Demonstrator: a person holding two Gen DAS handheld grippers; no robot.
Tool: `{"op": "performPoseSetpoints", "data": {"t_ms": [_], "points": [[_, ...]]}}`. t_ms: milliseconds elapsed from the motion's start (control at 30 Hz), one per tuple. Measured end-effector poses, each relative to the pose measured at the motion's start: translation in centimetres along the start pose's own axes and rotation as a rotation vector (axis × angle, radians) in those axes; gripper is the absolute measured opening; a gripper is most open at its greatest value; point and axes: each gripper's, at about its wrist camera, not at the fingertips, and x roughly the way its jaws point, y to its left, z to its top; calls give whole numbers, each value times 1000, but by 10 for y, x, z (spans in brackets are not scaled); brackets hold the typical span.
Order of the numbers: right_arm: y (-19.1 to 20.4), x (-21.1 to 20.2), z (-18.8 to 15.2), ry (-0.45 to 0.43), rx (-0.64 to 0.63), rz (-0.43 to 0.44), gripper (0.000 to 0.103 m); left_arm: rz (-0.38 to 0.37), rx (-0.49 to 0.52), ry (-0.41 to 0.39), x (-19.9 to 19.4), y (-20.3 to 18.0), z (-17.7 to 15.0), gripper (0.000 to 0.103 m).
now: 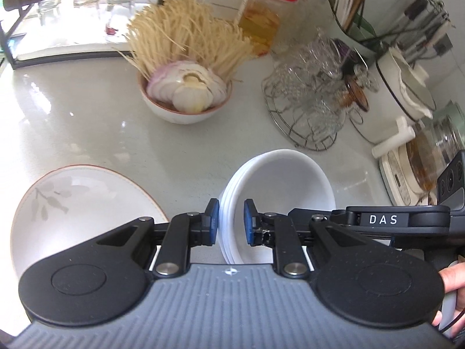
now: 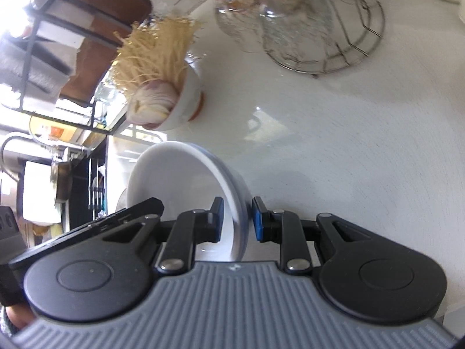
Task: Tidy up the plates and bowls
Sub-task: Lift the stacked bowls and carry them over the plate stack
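A stack of white bowls (image 1: 279, 186) is on the pale counter, tilted. My left gripper (image 1: 231, 221) straddles the stack's near-left rim, one pad outside and one inside, with small gaps showing at the pads. My right gripper (image 2: 238, 218) straddles the rim of the same stack (image 2: 174, 174) from the other side, also with a gap at the right pad. A white plate (image 1: 78, 203) with a leaf print and brown rim lies flat to the left of the stack. The right gripper's body shows at the right edge of the left wrist view.
A bowl of sliced onion and enoki mushrooms (image 1: 186, 87) stands behind. A wire rack of glassware (image 1: 311, 99) is at the right rear, with a red-lidded jar (image 1: 267, 14), a utensil holder (image 1: 357, 8), a white pot (image 1: 404, 87) and a kettle base (image 1: 412, 171).
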Motion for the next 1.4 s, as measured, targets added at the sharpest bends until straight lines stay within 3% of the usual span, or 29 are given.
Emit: {"op": "performPoseSetpoints", "data": {"t_ms": [433, 867, 1400], "points": [[42, 7, 5, 54, -129, 29, 24, 56, -98, -77, -36, 25, -13, 21], [93, 43, -11, 105, -205, 64, 24, 101, -201, -133, -69, 81, -32, 21], [128, 89, -38, 136, -223, -37, 25, 93, -261, -83, -60, 145, -55, 21]]}}
